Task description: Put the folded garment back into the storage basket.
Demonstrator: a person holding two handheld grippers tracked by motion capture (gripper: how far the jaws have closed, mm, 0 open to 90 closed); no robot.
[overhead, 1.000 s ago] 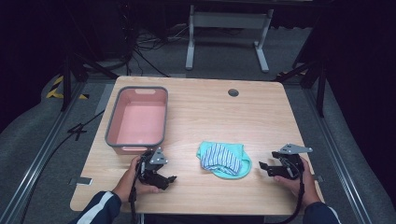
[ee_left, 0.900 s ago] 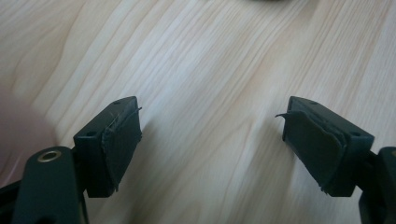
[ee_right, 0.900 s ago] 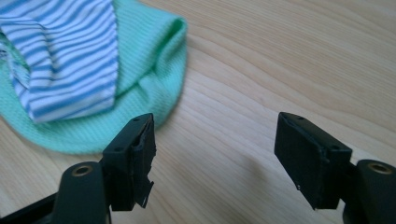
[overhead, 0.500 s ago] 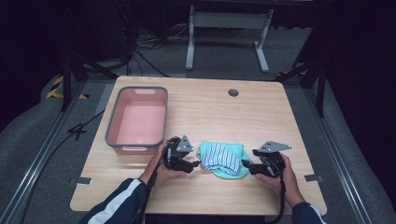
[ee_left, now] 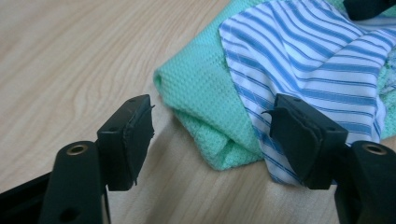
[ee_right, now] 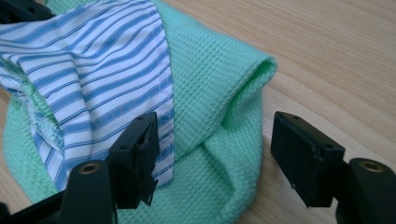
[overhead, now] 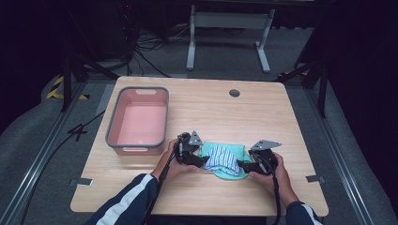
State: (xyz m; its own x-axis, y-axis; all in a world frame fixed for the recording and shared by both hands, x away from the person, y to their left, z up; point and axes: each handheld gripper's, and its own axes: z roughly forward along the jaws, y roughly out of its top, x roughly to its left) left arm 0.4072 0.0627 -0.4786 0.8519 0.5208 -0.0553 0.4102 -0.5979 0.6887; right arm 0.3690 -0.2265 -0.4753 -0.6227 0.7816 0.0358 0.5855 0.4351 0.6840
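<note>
A green waffle-weave cloth (overhead: 237, 151) lies crumpled near the table's front edge, with a blue-and-white striped cloth (overhead: 222, 157) on top of it. My left gripper (overhead: 203, 160) stands open at the pile's left side. In the left gripper view its jaws straddle a folded green edge (ee_left: 205, 116) and the striped cloth (ee_left: 317, 65). My right gripper (overhead: 241, 164) is open at the pile's right side. In the right gripper view its jaws frame a green fold (ee_right: 219, 102), and the striped cloth's edge (ee_right: 116, 70) lies by its left jaw.
A pink tub with a grey rim (overhead: 137, 119) stands empty to the left of the cloths. A round cable hole (overhead: 234, 93) sits near the table's far edge. A metal stand (overhead: 225, 28) is on the floor beyond the table.
Both grippers have moved inward from the table's front corners toward the cloth pile and now flank it on either side.
</note>
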